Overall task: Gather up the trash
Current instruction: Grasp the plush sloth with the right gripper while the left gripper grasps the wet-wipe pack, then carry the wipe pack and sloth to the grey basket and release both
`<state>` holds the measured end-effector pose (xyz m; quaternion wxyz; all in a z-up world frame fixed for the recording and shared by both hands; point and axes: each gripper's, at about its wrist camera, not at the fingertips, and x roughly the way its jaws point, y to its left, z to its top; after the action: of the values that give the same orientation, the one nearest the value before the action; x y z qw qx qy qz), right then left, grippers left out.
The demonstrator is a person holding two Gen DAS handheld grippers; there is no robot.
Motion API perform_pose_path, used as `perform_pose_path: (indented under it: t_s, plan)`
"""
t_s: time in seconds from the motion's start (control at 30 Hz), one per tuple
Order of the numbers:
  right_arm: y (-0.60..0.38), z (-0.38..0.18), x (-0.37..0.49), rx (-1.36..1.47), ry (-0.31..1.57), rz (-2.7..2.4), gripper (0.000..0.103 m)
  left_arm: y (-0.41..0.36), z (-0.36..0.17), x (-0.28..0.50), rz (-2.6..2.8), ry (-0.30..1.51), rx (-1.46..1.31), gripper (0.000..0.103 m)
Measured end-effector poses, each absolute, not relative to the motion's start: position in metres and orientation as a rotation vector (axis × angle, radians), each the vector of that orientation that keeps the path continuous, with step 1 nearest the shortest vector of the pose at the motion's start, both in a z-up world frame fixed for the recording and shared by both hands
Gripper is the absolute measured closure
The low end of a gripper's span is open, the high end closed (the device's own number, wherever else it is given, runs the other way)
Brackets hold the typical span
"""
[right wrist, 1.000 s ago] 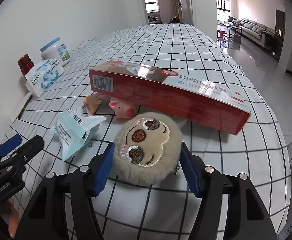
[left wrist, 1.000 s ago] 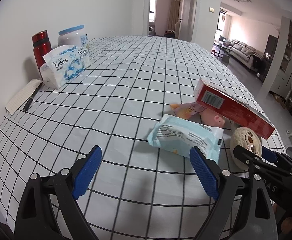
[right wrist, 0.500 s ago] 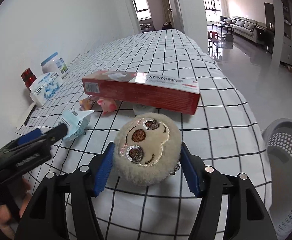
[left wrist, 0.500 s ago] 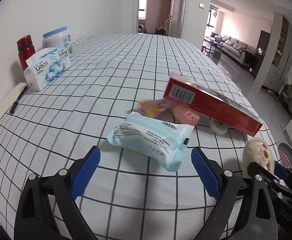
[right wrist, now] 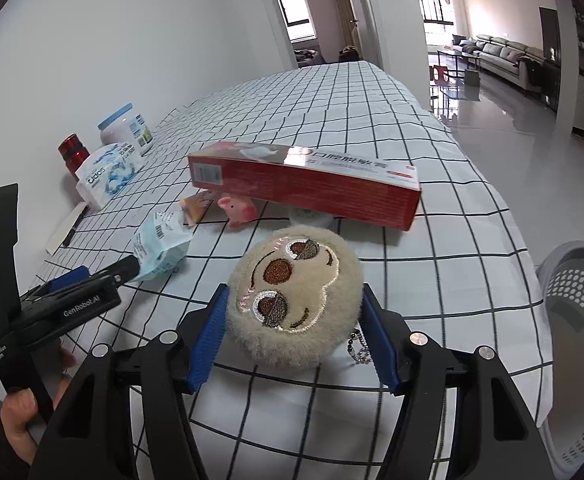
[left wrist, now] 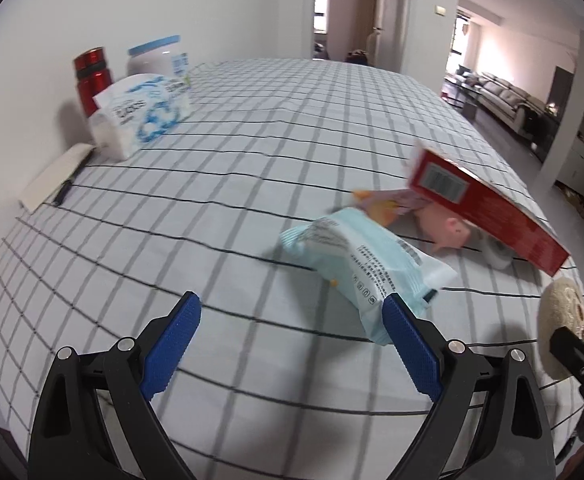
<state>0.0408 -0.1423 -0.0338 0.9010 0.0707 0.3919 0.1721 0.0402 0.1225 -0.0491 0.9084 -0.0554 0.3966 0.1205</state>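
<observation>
My right gripper (right wrist: 295, 336) is shut on a round beige plush sloth face (right wrist: 293, 292) with a small bead chain, held above the table's near right corner; the plush also shows in the left wrist view (left wrist: 559, 328). My left gripper (left wrist: 292, 344) is open and empty, its right finger close to a light blue wrapper (left wrist: 363, 264), which also shows in the right wrist view (right wrist: 160, 244). Behind the wrapper lie an orange wrapper (left wrist: 379, 204), a pink pig toy (left wrist: 447, 228) and a long red box (right wrist: 303, 184), propped up at one end.
A grey mesh basket (right wrist: 571, 320) stands off the table's right edge. By the wall at the left are a tissue pack (left wrist: 140, 116), a red bottle (left wrist: 90, 76), a white jar (left wrist: 156, 56) and a notepad with a pen (left wrist: 56, 180). A small white object (left wrist: 497, 256) lies under the box.
My left gripper has swung left, so the blue wrapper now sits at its right finger. My right gripper has lifted the plush and drawn back toward the basket.
</observation>
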Motion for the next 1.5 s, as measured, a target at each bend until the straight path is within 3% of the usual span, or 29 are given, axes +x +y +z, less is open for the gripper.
perform_pose_path:
  t_s: [0.5,1.0,1.07,1.2,1.5]
  plan:
    - [-0.149,-0.032,0.036,0.167,0.798,0.362,0.041,0.112,-0.031,0.043,0.209,0.796,-0.138,0.013]
    - [-0.162,-0.035,0.041,0.198,0.800,0.356,0.041,0.096,-0.057,0.094,0.233,0.890,-0.140,0.013]
    - [-0.162,-0.037,0.042,0.199,0.805,0.357,0.041,0.096,-0.059,0.095,0.238,0.892,-0.130,0.019]
    - [-0.161,-0.038,0.043,0.195,0.809,0.359,0.041,0.099,-0.060,0.096,0.221,0.899,-0.149,0.042]
    - [-0.159,-0.037,0.042,0.188,0.809,0.357,0.041,0.097,-0.050,0.082,0.170,0.864,-0.144,0.050]
